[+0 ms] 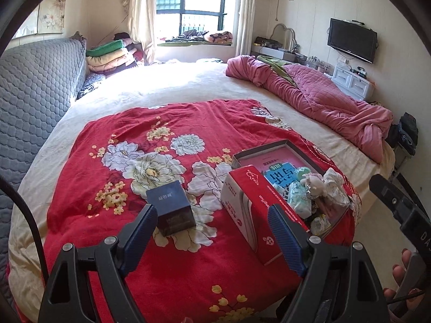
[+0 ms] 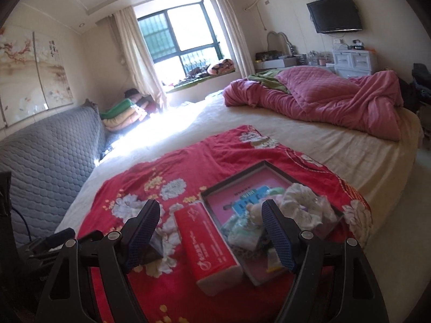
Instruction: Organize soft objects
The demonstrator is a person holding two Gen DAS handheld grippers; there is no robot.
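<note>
Left wrist view, from left to right: a grey quilted headboard (image 1: 37, 80), then the red floral cloth (image 1: 140, 277) spread on the bed (image 1: 188, 80), with a small dark blue box (image 1: 172, 207) standing on it. The left tool (image 1: 212, 231) hangs released above the cloth, jaws wide and nothing between them. Next comes a red carton (image 1: 258, 215) lying on its side, touching the shallow tray (image 1: 269, 148) that holds the soft objects (image 1: 315, 188): small pale fabric pieces heaped at its near right end. A crumpled pink quilt (image 1: 323, 94) lies well behind.

Right wrist view shows the right tool (image 2: 210, 228) also released and empty, hovering near the carton (image 2: 207, 239) and the tray (image 2: 234, 180), with the soft heap (image 2: 299, 202) just beyond its right finger.

Probably the step in hand is reaching for one piece. It should go well if the right tool comes down over a single item at the heap's edge, closes on a raised fold, and lifts straight so neighbours do not drag along.
</note>
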